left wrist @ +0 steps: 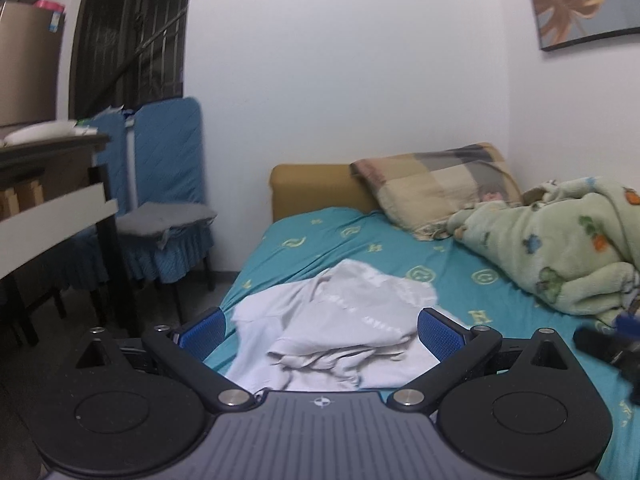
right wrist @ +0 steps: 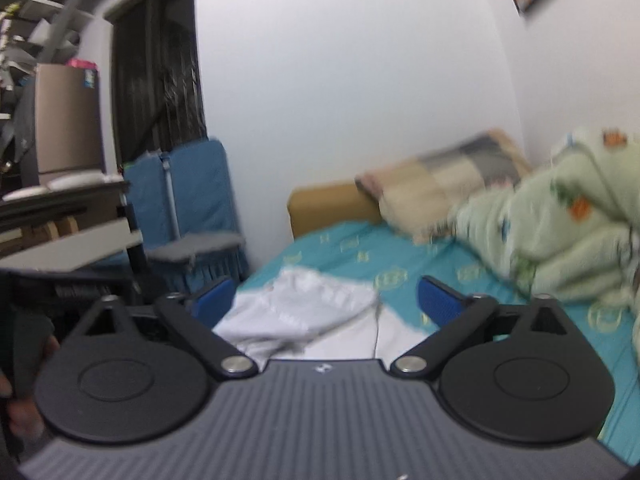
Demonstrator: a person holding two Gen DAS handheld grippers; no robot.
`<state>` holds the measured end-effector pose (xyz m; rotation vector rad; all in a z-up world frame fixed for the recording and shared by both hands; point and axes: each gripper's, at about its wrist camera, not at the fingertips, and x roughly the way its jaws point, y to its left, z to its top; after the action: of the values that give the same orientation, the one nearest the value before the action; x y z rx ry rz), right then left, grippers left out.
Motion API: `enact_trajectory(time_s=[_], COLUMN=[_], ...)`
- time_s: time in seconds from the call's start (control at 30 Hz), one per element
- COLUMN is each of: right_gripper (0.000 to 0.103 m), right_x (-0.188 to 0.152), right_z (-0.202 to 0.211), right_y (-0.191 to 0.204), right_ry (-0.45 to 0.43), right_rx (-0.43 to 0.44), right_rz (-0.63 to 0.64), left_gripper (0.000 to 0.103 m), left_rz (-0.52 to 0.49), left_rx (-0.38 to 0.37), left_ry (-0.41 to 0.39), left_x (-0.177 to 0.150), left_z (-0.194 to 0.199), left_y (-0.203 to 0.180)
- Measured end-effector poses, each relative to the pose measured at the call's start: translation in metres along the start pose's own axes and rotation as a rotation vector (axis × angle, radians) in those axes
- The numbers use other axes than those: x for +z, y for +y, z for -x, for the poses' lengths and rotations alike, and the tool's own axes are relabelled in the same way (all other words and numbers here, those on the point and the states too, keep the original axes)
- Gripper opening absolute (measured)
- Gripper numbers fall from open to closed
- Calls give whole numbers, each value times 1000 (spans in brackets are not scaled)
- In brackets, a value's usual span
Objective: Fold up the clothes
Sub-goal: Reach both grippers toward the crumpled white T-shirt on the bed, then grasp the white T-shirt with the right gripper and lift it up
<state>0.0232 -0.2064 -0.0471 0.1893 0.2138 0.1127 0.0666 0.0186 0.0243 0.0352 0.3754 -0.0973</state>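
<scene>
A crumpled white garment (left wrist: pixel 336 332) lies on the teal bedsheet (left wrist: pixel 460 276) near the bed's near left edge. It also shows in the right wrist view (right wrist: pixel 304 312). My left gripper (left wrist: pixel 320 330) is open and empty, held above the garment with the blue pads on either side of it. My right gripper (right wrist: pixel 326 300) is open and empty, held above the garment's right part. The right gripper's body shows dark at the right edge of the left wrist view (left wrist: pixel 608 348).
A light green patterned blanket (left wrist: pixel 560 248) is bunched on the bed's right side. A checked pillow (left wrist: pixel 436 188) leans at the yellow headboard (left wrist: pixel 312 188). A blue-covered chair (left wrist: pixel 168 208) and a dark desk (left wrist: pixel 52 184) stand left of the bed.
</scene>
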Motion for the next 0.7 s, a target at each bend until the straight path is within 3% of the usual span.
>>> enact_trajectory(time_s=[0.03,0.13,0.23,0.33,0.5,0.63,0.67,0.7], right_gripper=[69,63,63,63,61,59,53,32], right_x=[-6,-20,-34,-40,-50,-54,-51,-48], right_z=[-8,-45,-82,-131,-221,-262,-267,-271], right_y=[1,12,24,43,60,41,37,33], right_ry=[41,138,234,272,330,360,352,338], right_rx=[-9,-5,3,11,-35,-81,-65,-43], right_rz=[-2,-2,0,48,107,-20,-54,-86], left_gripper=[103,103,103,103,102,102,101,101], left_rz=[15,106,114,111,148,141,162,183], left_rx=[0,-27,-11,29,10,29,14,-2], left_ry=[11,33,43,62,85,93,101,108], left_x=[0,0,-1,-7,-24,-38,-39,-40], left_z=[-2,-8,-20,-34,-49,-62,-66,-70], left_y=[8,40,65,83,97,103,106,109])
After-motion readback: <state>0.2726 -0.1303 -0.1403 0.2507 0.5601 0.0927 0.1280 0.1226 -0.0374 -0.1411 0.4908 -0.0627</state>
